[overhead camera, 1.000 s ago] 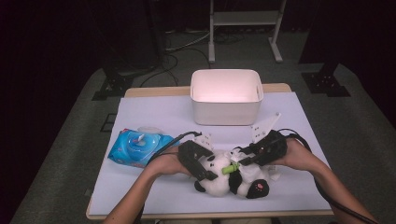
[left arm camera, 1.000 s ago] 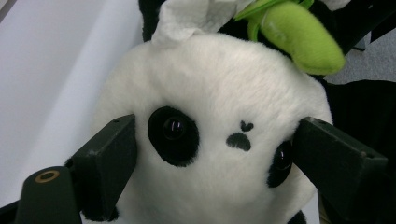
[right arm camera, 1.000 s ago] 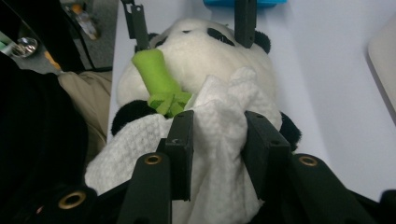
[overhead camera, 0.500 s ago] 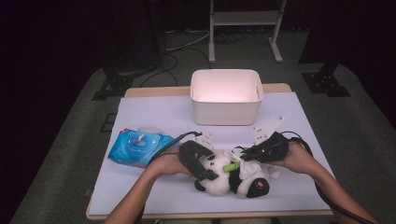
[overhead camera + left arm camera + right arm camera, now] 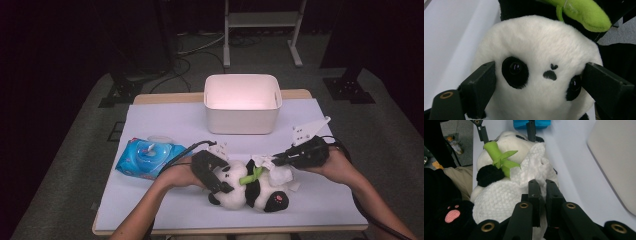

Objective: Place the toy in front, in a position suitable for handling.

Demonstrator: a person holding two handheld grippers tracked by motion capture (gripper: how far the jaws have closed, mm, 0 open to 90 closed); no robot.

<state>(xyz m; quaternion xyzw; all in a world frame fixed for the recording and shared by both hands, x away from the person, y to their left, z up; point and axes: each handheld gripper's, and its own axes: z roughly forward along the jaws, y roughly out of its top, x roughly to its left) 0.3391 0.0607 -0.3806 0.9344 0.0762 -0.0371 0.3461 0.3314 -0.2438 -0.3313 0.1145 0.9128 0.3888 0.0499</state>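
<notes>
A black and white plush panda (image 5: 250,192) lies on its back near the table's front edge, with a green plush bamboo stalk (image 5: 248,177) on its chest. My left gripper (image 5: 220,182) is shut on the panda's head (image 5: 536,45), one jaw pressed against each side of the face. My right gripper (image 5: 270,161) is shut on a white wipe (image 5: 534,167), which drapes over the panda's belly beside the bamboo stalk (image 5: 499,155). In the right gripper view the two jaws stand close together around the wipe's bunched end.
A white plastic bin (image 5: 242,102) stands at the back middle of the table. A blue pack of wipes (image 5: 150,157) lies left of my left hand. A pale sheet (image 5: 165,120) covers the tabletop.
My right gripper has drawn a little to the right with the wipe in it. The left gripper and the panda have stayed put.
</notes>
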